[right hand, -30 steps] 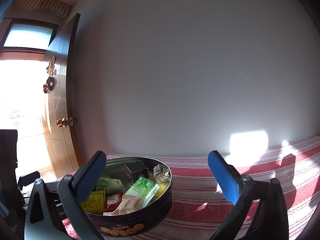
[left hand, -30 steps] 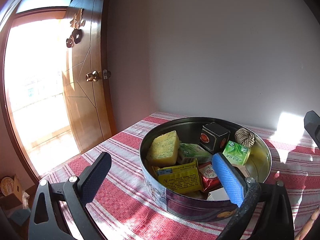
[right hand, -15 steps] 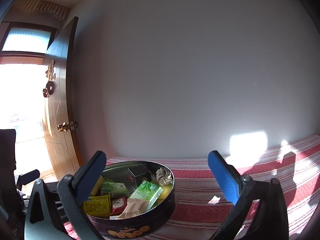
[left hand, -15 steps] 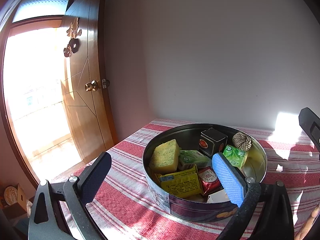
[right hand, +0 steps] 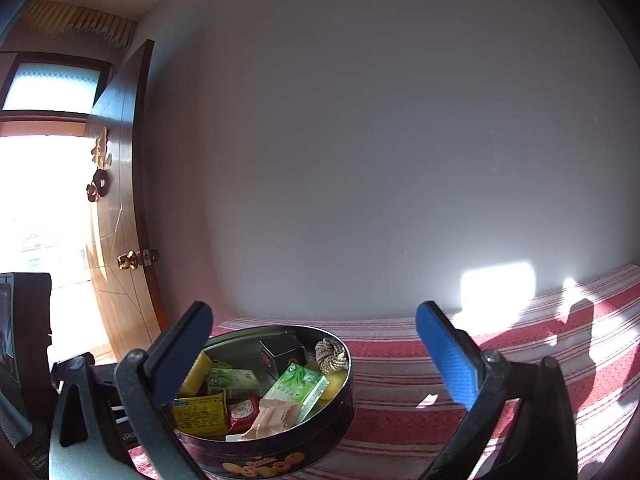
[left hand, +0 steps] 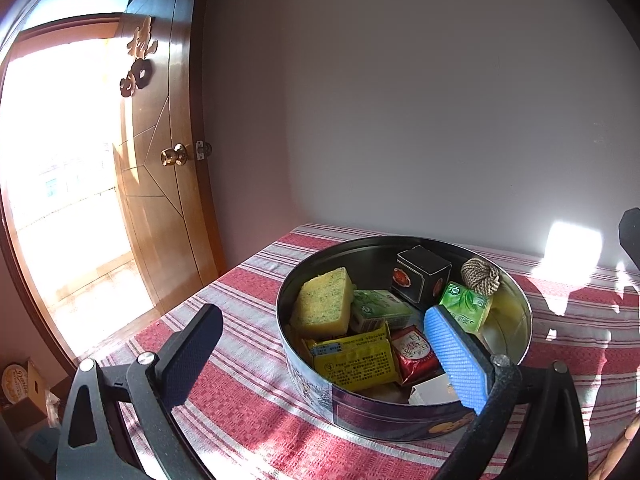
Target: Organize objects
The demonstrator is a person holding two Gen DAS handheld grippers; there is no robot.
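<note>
Both grippers have drawn back and risen a little from the tin (left hand: 400,420), which sits on the striped cloth (left hand: 240,400) at five o'clock, so with left gripper (left hand: 320,354) and right gripper (right hand: 316,354) spread wide and empty, approach one item squarely from above.

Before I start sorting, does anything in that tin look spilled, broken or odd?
Nothing spilled or broken. The round tin is just a jumble: the yellow sponge, packets and black box lie tilted over one another.

Tin (left hand: 384,420) on table (left hand: 248,412) by wall; sponge (left hand: 324,306) left, rope ball (left hand: 480,277) right inside.
</note>
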